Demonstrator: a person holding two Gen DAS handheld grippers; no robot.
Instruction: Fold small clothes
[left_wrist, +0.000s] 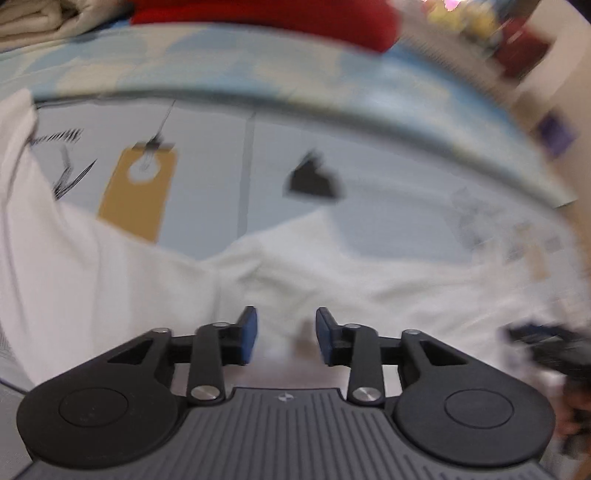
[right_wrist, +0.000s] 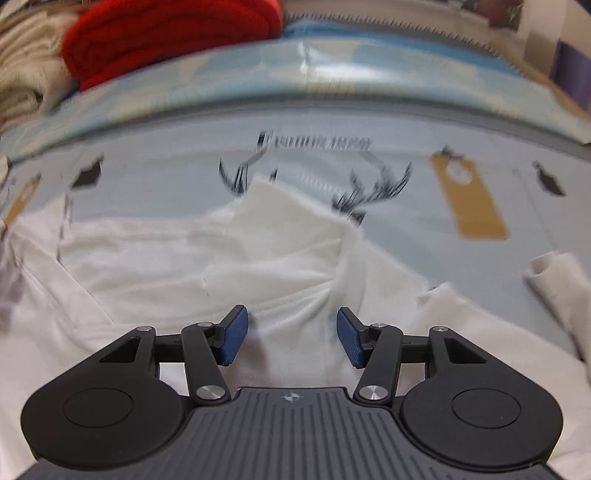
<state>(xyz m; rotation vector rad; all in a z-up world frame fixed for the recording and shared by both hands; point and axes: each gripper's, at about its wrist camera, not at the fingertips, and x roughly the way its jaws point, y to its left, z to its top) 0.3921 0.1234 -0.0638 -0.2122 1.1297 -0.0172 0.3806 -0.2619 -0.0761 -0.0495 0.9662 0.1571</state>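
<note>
A white garment (left_wrist: 110, 266) lies rumpled on a pale grey folding board (left_wrist: 369, 166). My left gripper (left_wrist: 286, 334) is open just above the white cloth, nothing between its blue pads. In the right wrist view the same white garment (right_wrist: 221, 258) is bunched with a raised fold toward the middle. My right gripper (right_wrist: 291, 336) is open over the cloth, its blue pads apart and empty. A rolled sleeve or edge (right_wrist: 554, 273) lies at the right. Both views are motion-blurred.
The board (right_wrist: 166, 177) carries black print, brown cardboard patches (right_wrist: 472, 199) and small black marks (left_wrist: 314, 177). Beyond it are a blue patterned sheet (right_wrist: 295, 70), a folded red cloth (right_wrist: 166, 33) and beige cloth (right_wrist: 22, 70). The other gripper (left_wrist: 554, 350) shows at the right edge.
</note>
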